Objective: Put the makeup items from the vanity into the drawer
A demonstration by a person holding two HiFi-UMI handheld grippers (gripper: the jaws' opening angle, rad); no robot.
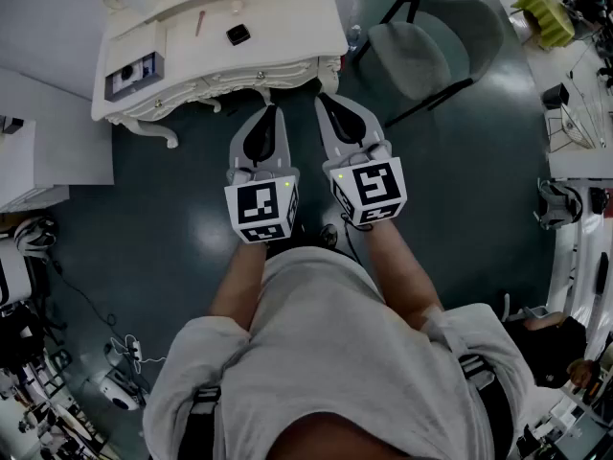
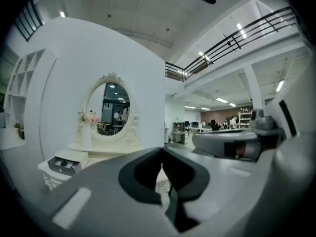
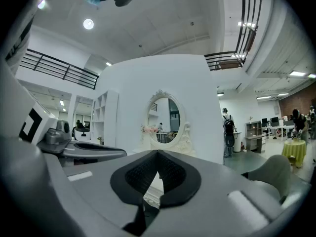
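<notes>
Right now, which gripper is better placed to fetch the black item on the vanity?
Likely left: the left gripper is nearer the black item and open drawer than the right gripper. Both shut.

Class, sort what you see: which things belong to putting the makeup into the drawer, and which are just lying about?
Belong to the job:
vanity, open drawer, small black item, thin pink stick, left gripper and right gripper, both shut and empty.

Just lying about:
grey chair, yellow object, oval mirror, flowers.
</notes>
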